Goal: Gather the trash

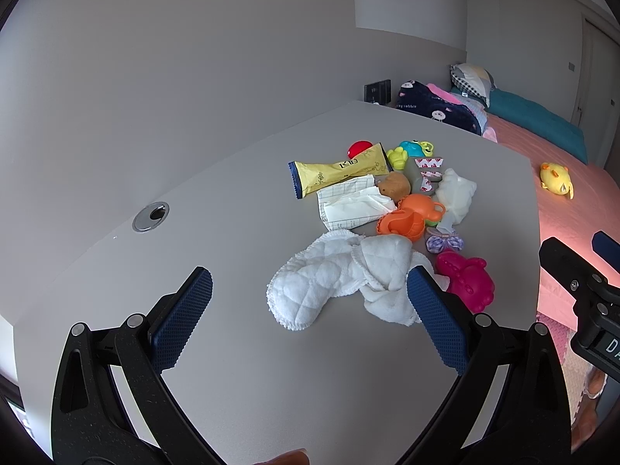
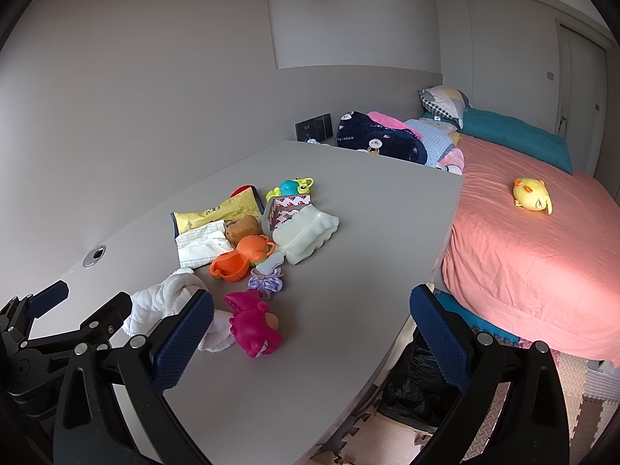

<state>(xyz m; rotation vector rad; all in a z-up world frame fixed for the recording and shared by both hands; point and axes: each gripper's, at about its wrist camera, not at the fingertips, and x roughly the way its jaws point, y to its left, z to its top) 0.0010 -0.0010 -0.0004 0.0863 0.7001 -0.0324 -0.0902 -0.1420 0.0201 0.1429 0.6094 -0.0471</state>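
A pile lies on the grey table (image 1: 232, 368): a yellow wrapper (image 1: 341, 172), crumpled white tissue paper (image 1: 354, 205), a white quilted cloth (image 1: 341, 275), orange toys (image 1: 407, 219), a magenta toy (image 1: 467, 277), a purple wrapper (image 1: 443, 242) and a white foam piece (image 1: 457, 193). My left gripper (image 1: 310, 286) is open and empty, just short of the white cloth. My right gripper (image 2: 310, 310) is open and empty above the table's near right part, with the magenta toy (image 2: 254, 325) by its left finger. The yellow wrapper (image 2: 217, 211) and the tissue paper (image 2: 201, 250) lie farther back.
A black bin bag (image 2: 418, 383) stands on the floor below the table's right edge. A bed with a pink sheet (image 2: 523, 255), a yellow plush (image 2: 531, 193) and folded blankets (image 2: 383, 141) lies to the right. A cable hole (image 1: 151, 217) sits in the table at left.
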